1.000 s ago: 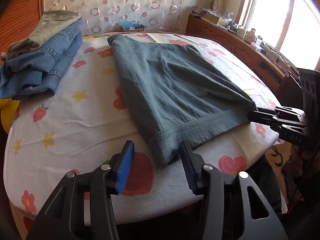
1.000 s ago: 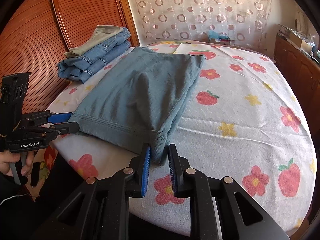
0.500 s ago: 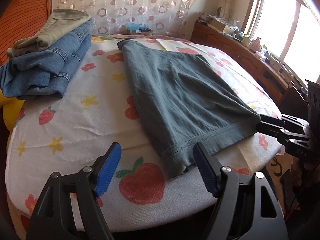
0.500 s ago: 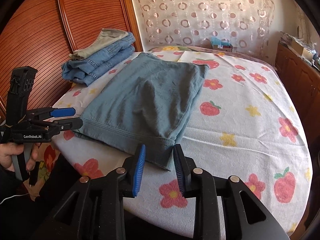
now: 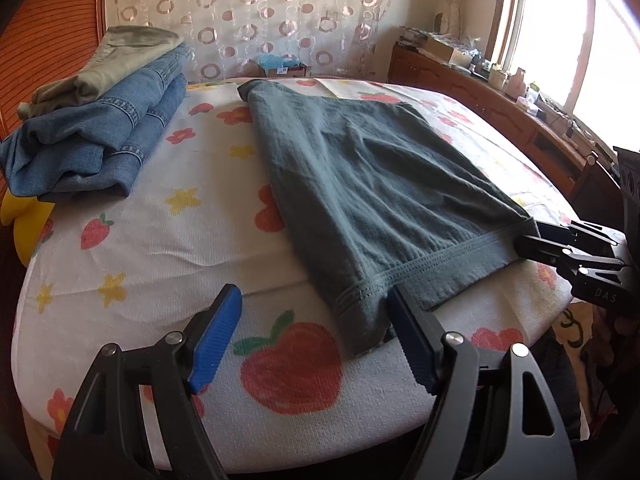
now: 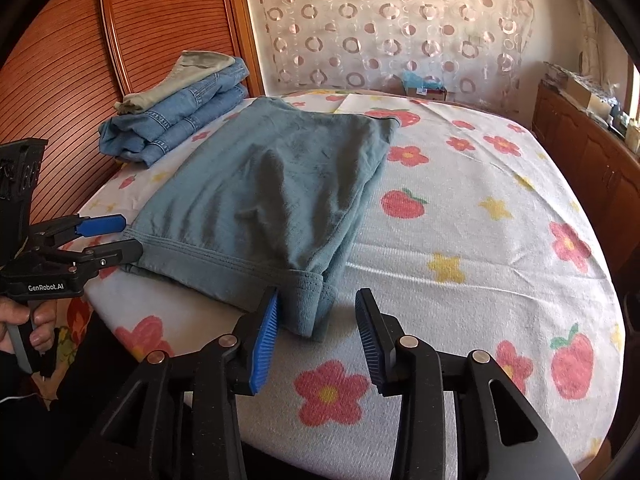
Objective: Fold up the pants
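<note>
Grey-green pants (image 5: 360,176) lie folded flat on the flowered table cover (image 5: 168,248), waistband toward me; they also show in the right wrist view (image 6: 272,200). My left gripper (image 5: 316,344) is open at the near left waistband corner, which lies loose by its right finger. My right gripper (image 6: 316,332) is open around the near right corner, not gripping it. Each gripper shows in the other's view, the right (image 5: 560,248) and the left (image 6: 100,240), at opposite waistband ends.
A stack of folded jeans with olive pants on top (image 5: 100,128) sits at the far left of the table. A wooden sideboard (image 5: 500,108) with clutter runs along the right under a window. A small box (image 5: 280,68) stands at the back by the curtain.
Both grippers have opened. The right let go of the waistband corner it pinched, and the left jaws spread wider. Both pulled back slightly toward the table's near edge.
</note>
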### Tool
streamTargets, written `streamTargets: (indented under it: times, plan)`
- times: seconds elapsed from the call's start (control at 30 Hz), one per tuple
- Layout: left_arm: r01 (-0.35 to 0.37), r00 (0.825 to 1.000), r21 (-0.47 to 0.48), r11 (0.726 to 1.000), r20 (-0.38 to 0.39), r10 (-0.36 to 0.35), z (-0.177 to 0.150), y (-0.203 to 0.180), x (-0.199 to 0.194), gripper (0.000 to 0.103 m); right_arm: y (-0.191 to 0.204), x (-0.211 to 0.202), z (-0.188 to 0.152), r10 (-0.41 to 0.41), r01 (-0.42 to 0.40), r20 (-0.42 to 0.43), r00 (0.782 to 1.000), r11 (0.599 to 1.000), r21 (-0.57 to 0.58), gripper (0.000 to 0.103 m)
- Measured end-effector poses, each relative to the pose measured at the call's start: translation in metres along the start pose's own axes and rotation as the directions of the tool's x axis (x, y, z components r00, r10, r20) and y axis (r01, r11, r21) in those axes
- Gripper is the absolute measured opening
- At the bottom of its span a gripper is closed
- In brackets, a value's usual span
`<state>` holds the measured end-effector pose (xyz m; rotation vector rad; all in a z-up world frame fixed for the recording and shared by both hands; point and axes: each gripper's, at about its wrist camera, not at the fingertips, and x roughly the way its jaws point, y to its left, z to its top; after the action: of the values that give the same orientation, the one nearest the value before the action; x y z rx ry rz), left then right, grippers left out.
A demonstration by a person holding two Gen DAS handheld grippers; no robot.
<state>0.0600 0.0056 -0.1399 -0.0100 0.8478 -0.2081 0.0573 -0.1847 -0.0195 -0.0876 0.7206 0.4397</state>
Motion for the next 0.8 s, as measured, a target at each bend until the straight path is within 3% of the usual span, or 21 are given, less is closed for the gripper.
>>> streamTargets:
  times: [0.2,0.4,0.5,0.7,0.8]
  plan:
    - [0.018,1.0,-0.026,0.999,-0.018,-0.019,0.003,0.003,-0.001,0.076,-0.001,-0.001,0.0,0.008,-0.008,-0.009,1.0,1.0,-0.004,0.04]
    - [0.069,0.997,-0.038,0.997,-0.014,-0.069,0.004,0.003,-0.007,0.058,-0.004,-0.001,0.001,0.014,-0.014,-0.012,1.0,1.0,-0.008,0.04]
    - [0.068,0.997,-0.035,0.997,-0.019,-0.069,0.004,0.001,-0.007,0.05,-0.004,0.0,0.003,0.053,-0.054,-0.024,0.998,0.999,-0.006,0.026]
    - [0.053,0.998,0.022,0.998,-0.034,-0.052,0.0,-0.01,-0.002,0.046,-0.006,0.001,0.006,0.085,-0.085,-0.033,0.996,0.996,0.001,0.015]
    - [0.074,0.997,0.032,0.997,-0.039,-0.073,0.001,-0.014,-0.004,0.03,-0.008,0.0,0.007,0.095,-0.095,-0.025,0.995,0.995,0.007,0.014]
